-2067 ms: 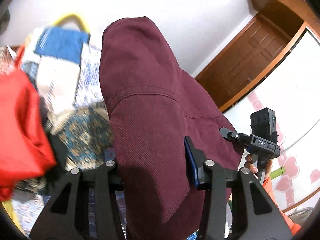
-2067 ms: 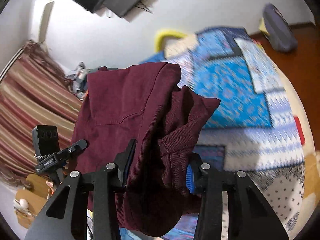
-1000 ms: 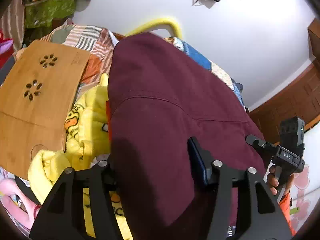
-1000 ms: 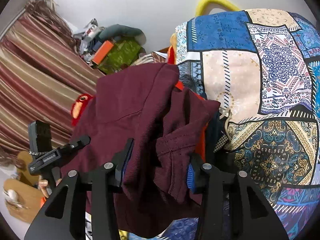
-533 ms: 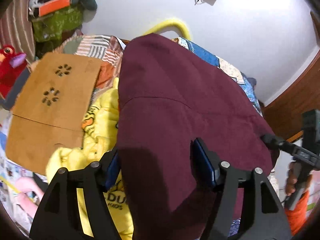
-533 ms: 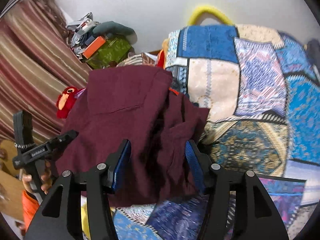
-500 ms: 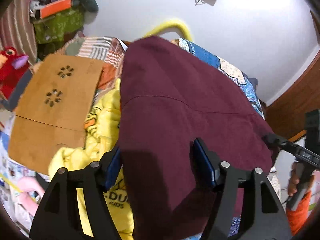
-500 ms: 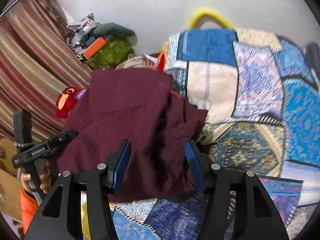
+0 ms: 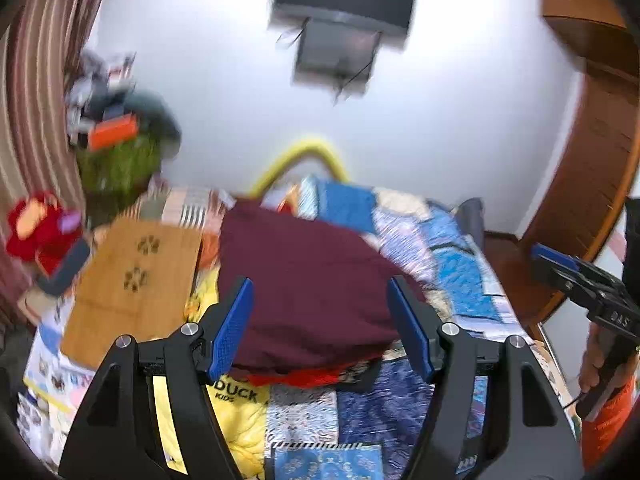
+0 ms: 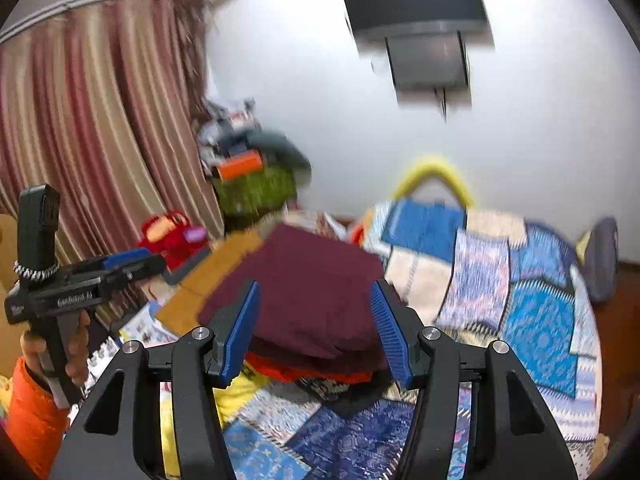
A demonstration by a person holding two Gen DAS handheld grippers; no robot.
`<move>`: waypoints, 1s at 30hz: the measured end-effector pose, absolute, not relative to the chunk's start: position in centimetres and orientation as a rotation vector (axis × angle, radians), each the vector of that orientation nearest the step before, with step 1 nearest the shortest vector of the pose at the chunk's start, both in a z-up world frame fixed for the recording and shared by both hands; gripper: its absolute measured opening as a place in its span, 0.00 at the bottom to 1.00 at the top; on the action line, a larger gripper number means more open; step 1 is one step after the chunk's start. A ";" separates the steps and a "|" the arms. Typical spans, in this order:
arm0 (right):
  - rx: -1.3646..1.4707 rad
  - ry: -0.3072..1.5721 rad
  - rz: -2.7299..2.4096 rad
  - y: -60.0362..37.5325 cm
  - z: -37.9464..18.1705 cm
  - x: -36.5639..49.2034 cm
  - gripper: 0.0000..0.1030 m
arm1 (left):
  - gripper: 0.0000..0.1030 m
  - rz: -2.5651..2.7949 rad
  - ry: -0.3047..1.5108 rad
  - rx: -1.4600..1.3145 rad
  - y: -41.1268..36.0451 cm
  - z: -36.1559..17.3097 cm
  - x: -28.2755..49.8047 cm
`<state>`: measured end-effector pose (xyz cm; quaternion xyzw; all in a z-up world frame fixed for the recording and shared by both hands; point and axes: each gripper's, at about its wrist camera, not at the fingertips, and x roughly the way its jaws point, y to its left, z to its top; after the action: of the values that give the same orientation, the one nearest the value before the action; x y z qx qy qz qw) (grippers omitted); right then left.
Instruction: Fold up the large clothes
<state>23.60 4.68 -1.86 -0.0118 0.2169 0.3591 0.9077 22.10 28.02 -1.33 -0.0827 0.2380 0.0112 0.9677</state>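
Observation:
A folded maroon garment [image 9: 308,288] lies on top of a stack of clothes on the bed; it also shows in the right wrist view [image 10: 316,296]. A red-orange garment [image 9: 304,378] peeks out under it, also seen in the right wrist view [image 10: 288,368]. My left gripper [image 9: 322,328] is open and empty, drawn back above the garment's near edge. My right gripper [image 10: 314,326] is open and empty, also drawn back from it. Each gripper shows in the other's view, the right one [image 9: 580,284] at the right edge and the left one [image 10: 80,276] at the left.
The patchwork quilt [image 10: 520,288] covers the bed. A yellow duck garment [image 9: 236,412] lies at the near left. A wooden lap table [image 9: 132,284] and a red plush toy [image 9: 40,228] lie left. A curtain [image 10: 92,132], a cluttered shelf [image 10: 252,172], a wall TV [image 9: 344,24] and a door [image 9: 600,160] surround the bed.
Both grippers let go of the maroon garment, opened wide and pulled back and up. The garment now rests folded on the stack.

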 end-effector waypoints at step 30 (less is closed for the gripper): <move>0.005 0.092 0.578 0.6 -1.3 9.0 0.87 | 0.99 0.242 0.027 -0.019 15.2 -1.0 1.4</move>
<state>8.98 0.55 -1.32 0.0023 0.0453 0.2851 0.9574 1.43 15.21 -1.00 -0.0094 0.0135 0.1209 0.9925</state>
